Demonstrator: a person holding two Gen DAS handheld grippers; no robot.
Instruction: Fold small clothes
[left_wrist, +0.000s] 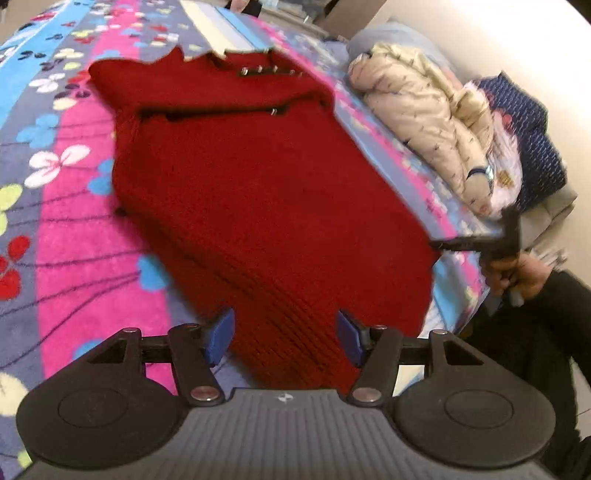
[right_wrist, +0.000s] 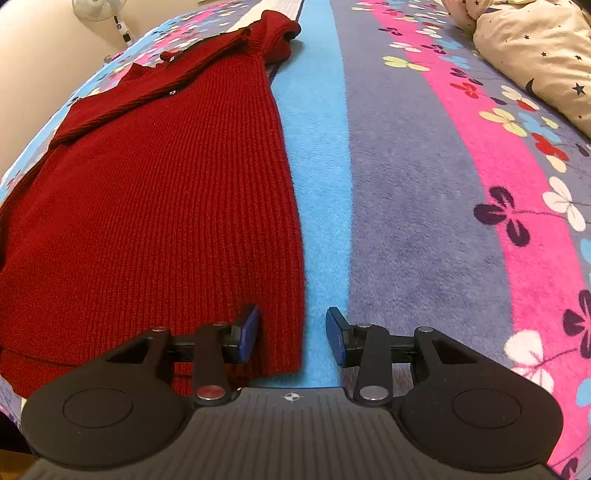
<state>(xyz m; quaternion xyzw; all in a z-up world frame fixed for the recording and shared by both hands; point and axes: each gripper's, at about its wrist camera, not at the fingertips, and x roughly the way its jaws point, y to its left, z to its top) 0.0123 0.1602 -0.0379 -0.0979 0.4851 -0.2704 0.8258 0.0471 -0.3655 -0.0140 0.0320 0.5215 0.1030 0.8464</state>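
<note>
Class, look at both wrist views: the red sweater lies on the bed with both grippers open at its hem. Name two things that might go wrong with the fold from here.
1. The right gripper straddles only the corner of the red sweater; a pinch may catch one layer or miss.
2. The left gripper is open over thick ribbed knit, which may slip, and the plush blanket could get pinched too.

Blanket (right_wrist: 424, 206) bare beside sweater (right_wrist: 155, 206); jackets (left_wrist: 424, 122) beyond.
</note>
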